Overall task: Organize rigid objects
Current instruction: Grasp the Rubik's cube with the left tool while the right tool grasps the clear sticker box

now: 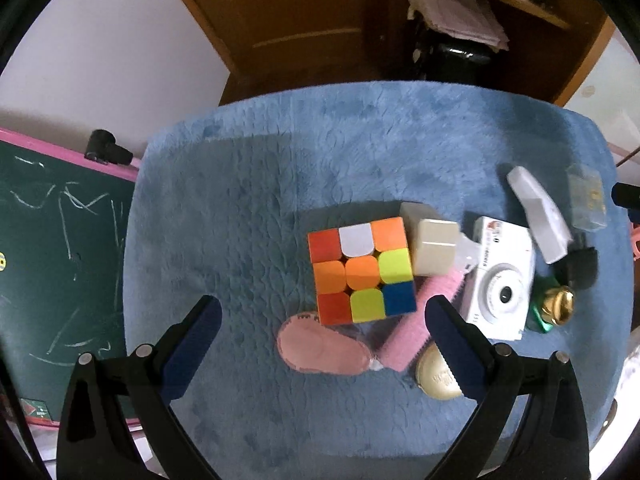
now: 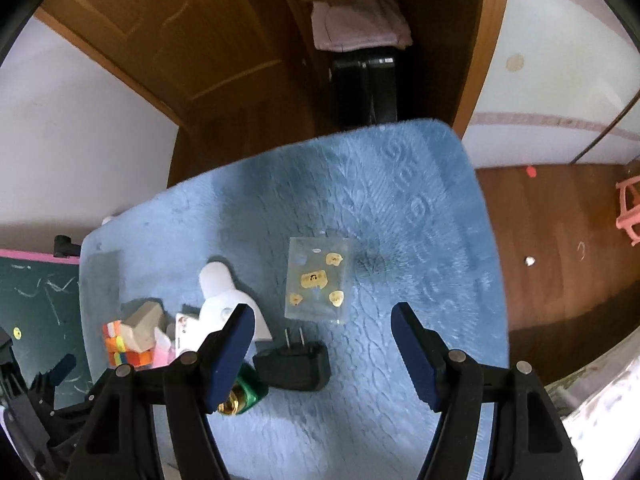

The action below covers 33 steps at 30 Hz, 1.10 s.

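A cluster of objects lies on a blue plush mat [image 1: 248, 208]. My left gripper [image 1: 322, 320] hangs open above a colourful puzzle cube [image 1: 360, 270], with a beige block [image 1: 430, 242] leaning on it, a pink comb [image 1: 420, 320], a pink oval pad [image 1: 320, 348] and a white toy camera [image 1: 500, 284] beside it. My right gripper [image 2: 322, 328] is open over a black plug adapter [image 2: 294, 366]. A clear case with yellow stickers [image 2: 318, 278] lies just beyond it. A green and gold bottle [image 2: 244, 394] sits partly behind the left finger [image 2: 232, 356].
A white curved plastic piece [image 2: 218, 300] and a gold round lid [image 1: 438, 376] also lie on the mat. A green chalkboard with a pink frame [image 1: 60, 248] stands to the left. Wooden floor [image 2: 560, 260], a pink stool [image 2: 630, 216] and a wooden cabinet [image 2: 200, 40] surround the mat.
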Tool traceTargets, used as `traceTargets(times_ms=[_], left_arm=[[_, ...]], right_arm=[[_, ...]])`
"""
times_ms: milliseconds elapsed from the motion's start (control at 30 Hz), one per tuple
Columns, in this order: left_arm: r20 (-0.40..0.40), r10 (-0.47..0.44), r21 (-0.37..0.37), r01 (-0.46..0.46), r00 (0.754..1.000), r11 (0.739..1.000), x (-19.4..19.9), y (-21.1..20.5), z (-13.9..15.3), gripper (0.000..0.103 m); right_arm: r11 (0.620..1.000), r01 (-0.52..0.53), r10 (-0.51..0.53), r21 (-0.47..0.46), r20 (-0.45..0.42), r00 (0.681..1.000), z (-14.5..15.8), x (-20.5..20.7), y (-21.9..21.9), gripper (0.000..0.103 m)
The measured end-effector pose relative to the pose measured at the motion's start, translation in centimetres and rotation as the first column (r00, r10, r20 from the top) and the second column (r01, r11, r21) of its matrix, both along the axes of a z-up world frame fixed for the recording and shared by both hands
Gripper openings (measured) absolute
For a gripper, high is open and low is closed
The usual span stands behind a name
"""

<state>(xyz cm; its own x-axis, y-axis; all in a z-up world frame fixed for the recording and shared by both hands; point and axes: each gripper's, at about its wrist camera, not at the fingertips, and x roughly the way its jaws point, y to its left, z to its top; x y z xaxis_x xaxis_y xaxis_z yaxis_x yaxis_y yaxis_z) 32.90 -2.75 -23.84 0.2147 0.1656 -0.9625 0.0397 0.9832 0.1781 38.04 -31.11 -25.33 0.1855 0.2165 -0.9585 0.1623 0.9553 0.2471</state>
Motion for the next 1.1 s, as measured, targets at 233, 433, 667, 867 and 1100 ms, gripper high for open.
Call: traceTargets(times_ms=[233,433,667,867,1100], left_arm=[[-0.003,0.032,-0.012,-0.032,0.999,0.999,1.1,0.1,-1.4,0.102],[-0.022,0.075,-0.037,-0.076,0.997,0.996,1.8,0.7,-2.4,0.101],[-0.039,0.086,-0.028,-0.087,0.996,0.996,2.2,0.4,-4.1,0.100],[-0.087,0.094,-0.138,-0.105,0.992,0.985,2.6,0.2,-5.5,0.063],[-0.043,0.092,-0.093,-0.095,0.995,0.991,1.9,0.2,-5.0,0.059]], right_arm=[[1.000,0.015,-0.015,0.007,-0.036,0.999,-2.5,1.4,0.8,0.072],[1.000,0.010,-0.010,-0.007,-0.053,0.999,-4.1,1.9,1.8,0.071],[0.999,0.002,-0.006,-0.054,-0.075,0.997,-5.4,2.7,2.9,0.070],[0.985,-0.040,0.026,-0.168,-0.088,0.996,-5.6,3.5,4.2,0.053],[0.985,-0.038,0.029,-0.168,-0.060,0.998,-5.1,2.4,4.3,0.050]])
